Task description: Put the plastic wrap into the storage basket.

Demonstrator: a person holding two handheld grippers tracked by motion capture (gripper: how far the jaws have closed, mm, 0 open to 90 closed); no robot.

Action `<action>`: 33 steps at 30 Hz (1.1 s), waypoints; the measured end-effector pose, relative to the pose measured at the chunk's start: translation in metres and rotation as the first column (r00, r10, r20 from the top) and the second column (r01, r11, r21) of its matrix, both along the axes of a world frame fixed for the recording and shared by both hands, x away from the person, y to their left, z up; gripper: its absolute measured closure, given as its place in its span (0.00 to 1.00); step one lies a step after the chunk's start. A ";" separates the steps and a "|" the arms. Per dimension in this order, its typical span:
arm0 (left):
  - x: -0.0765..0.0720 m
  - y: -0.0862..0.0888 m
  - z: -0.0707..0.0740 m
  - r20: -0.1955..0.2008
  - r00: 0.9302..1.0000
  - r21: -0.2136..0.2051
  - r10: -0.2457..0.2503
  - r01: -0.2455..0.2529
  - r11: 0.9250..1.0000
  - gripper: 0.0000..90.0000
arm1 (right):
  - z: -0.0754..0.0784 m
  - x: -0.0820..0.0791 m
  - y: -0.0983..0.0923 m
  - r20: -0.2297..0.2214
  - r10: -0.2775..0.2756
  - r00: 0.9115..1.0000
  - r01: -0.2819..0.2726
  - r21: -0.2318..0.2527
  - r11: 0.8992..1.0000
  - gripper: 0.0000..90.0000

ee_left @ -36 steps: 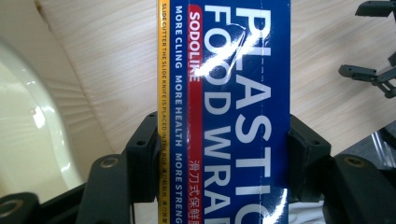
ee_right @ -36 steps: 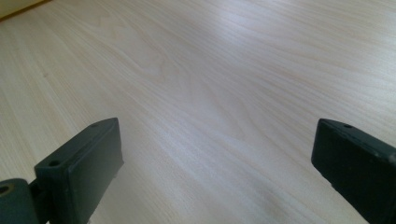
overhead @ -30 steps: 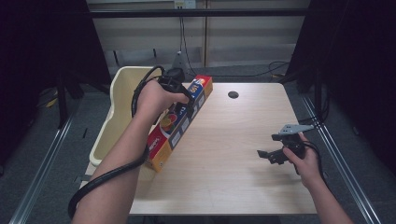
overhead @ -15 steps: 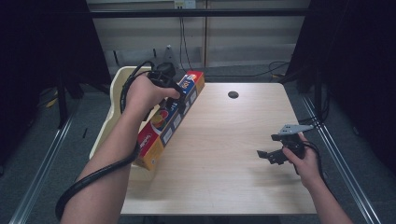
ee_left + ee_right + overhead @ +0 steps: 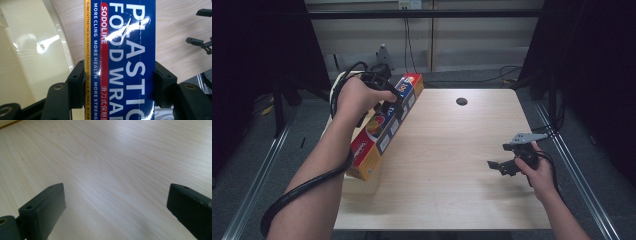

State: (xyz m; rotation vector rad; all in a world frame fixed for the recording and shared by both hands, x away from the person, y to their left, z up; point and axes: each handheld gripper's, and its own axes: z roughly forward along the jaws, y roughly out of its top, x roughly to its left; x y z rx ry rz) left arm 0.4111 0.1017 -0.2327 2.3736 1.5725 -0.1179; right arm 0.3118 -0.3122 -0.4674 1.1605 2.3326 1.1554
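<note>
While the right hand-held gripper point(image 5: 501, 166) is idling open over the wooden counter point(image 5: 452, 150), the left hand-held gripper point(image 5: 384, 97), clamping the long blue-and-orange plastic wrap box point(image 5: 384, 127), is carrying it further off the counter's left edge toward the cream plastic bin point(image 5: 30, 50), so it's probably getting binned.

the plastic wrap box point(image 5: 120, 60) is cut off at the top and bottom edges of the left gripper view. beside the box, the cream tub point(image 5: 337, 87) is largely hidden behind the left hand point(image 5: 354, 97). small print on the box is blurred.

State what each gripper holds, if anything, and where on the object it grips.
The left gripper clamps the plastic wrap box across its long sides. The right gripper is open, holding nothing.
</note>
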 end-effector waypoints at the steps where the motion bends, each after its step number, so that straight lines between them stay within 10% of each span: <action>1: 0.000 0.001 0.000 -0.003 1.000 0.001 0.002 -0.002 1.000 0.45 | 0.000 0.000 0.000 0.000 0.007 1.000 -0.007 0.000 1.000 0.02; 33: -0.001 0.039 0.016 0.021 0.991 0.048 0.133 -0.134 0.990 0.45 | 0.000 0.000 -0.001 -0.001 -0.002 1.000 0.002 0.003 1.000 0.02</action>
